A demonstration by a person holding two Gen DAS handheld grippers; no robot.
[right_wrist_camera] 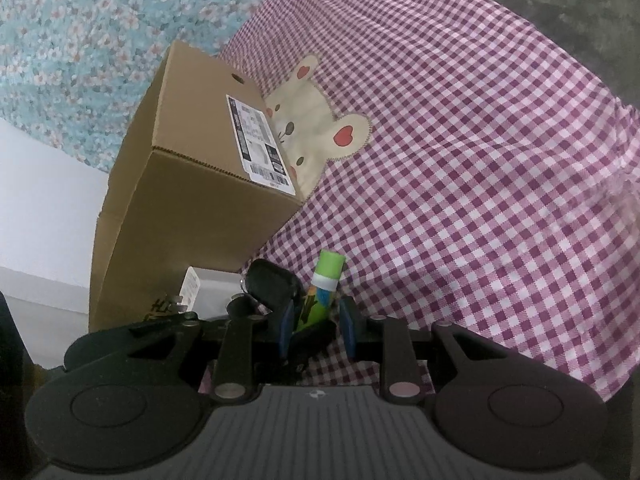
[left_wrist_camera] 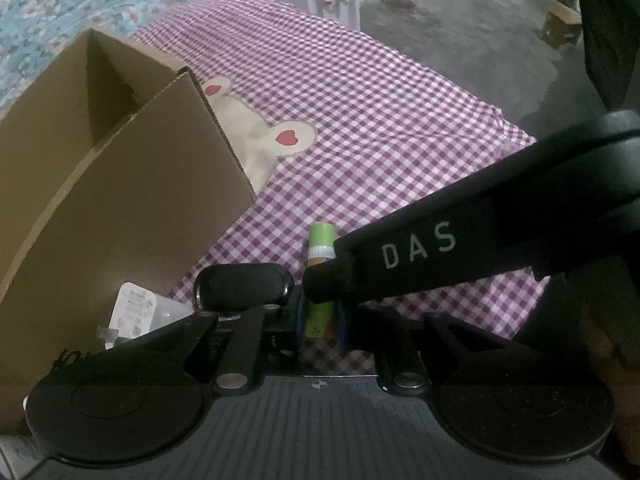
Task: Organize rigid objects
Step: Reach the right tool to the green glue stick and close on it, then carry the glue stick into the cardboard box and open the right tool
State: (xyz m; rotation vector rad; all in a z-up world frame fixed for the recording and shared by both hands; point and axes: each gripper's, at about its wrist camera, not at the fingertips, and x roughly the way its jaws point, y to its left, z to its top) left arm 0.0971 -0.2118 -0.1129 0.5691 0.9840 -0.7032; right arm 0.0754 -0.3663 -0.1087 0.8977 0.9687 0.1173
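A green glue stick [left_wrist_camera: 319, 240] with a white collar lies on the purple checked cloth [left_wrist_camera: 380, 120], cap pointing away. My left gripper [left_wrist_camera: 320, 318] is shut on its lower body, a blue pad on each side. From the right, a black finger [left_wrist_camera: 400, 260] of my right gripper reaches in and its tip lies over the stick's collar. In the right wrist view the glue stick [right_wrist_camera: 326, 280] leans between the blue pads of my right gripper [right_wrist_camera: 317, 326], with a gap on both sides, so that gripper is open.
An open cardboard box [left_wrist_camera: 120, 184] stands left of the stick, its labelled side [right_wrist_camera: 256, 140] facing the right wrist view. A black key fob [left_wrist_camera: 244, 286] and a white plug adapter [left_wrist_camera: 136, 312] lie against the box. The cloth's edge [left_wrist_camera: 520, 148] drops off to the right.
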